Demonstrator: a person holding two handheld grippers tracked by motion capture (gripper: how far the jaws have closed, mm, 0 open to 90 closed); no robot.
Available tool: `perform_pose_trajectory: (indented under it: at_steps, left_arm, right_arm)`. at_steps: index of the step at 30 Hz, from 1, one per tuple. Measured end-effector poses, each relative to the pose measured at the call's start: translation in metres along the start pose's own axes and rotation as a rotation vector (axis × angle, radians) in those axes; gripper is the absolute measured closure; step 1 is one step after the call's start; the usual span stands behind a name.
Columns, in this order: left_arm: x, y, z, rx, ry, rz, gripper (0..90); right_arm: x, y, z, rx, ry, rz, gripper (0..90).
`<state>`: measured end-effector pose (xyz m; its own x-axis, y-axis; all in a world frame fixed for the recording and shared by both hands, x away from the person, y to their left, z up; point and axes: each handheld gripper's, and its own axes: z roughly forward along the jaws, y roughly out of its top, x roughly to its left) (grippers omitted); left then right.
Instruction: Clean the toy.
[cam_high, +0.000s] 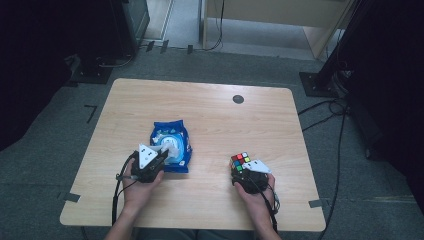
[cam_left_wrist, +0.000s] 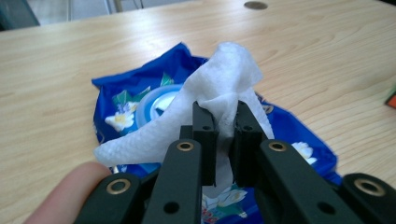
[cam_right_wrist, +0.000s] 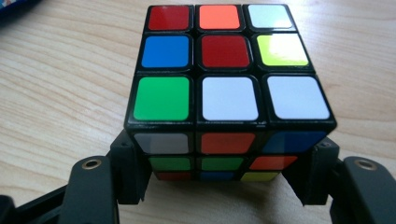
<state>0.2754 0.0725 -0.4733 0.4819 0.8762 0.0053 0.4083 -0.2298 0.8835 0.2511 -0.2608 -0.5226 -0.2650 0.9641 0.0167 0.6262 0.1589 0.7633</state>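
Note:
A blue wet-wipe pack (cam_high: 172, 142) (cam_left_wrist: 116, 93) lies left of the table's middle. From its round opening a white wipe (cam_left_wrist: 224, 79) (cam_high: 169, 146) stands pulled up. My left gripper (cam_high: 161, 154) (cam_left_wrist: 225, 119) is shut on that wipe, pinching a fold between its black jaws just above the pack. On the right, a scrambled colour cube (cam_high: 240, 161) (cam_right_wrist: 224, 70) rests on the wood. My right gripper (cam_high: 242, 169) (cam_right_wrist: 224, 175) is shut on the colour cube, one jaw pressed against each side of its lower layers.
The wooden table (cam_high: 210, 115) has a small dark round spot (cam_high: 238, 99) (cam_left_wrist: 255, 5) near its far edge. A fingertip (cam_left_wrist: 65, 196) shows beside the left jaws. Cables and black stand bases (cam_high: 320, 85) lie on the grey floor around the table.

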Motion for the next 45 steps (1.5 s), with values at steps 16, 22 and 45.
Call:
perform_pose_trajectory:
  at_steps: [16,22,45]
  left_arm:
    - [-0.007,0.033,-0.007,-0.084,-0.109,-0.007,86.0]
    - [-0.012,0.031,-0.015,-0.133,-0.224,-0.013,86.1]
    - [-0.068,0.029,-0.014,-0.073,-0.291,0.186,85.0]
  right_arm:
    - [0.031,0.06,-0.017,-0.083,0.282,-0.228,34.9]
    - [0.045,0.061,-0.007,-0.072,0.365,-0.269,34.8]
    - [0.086,0.049,-0.009,-0.079,0.411,-0.41,35.1]
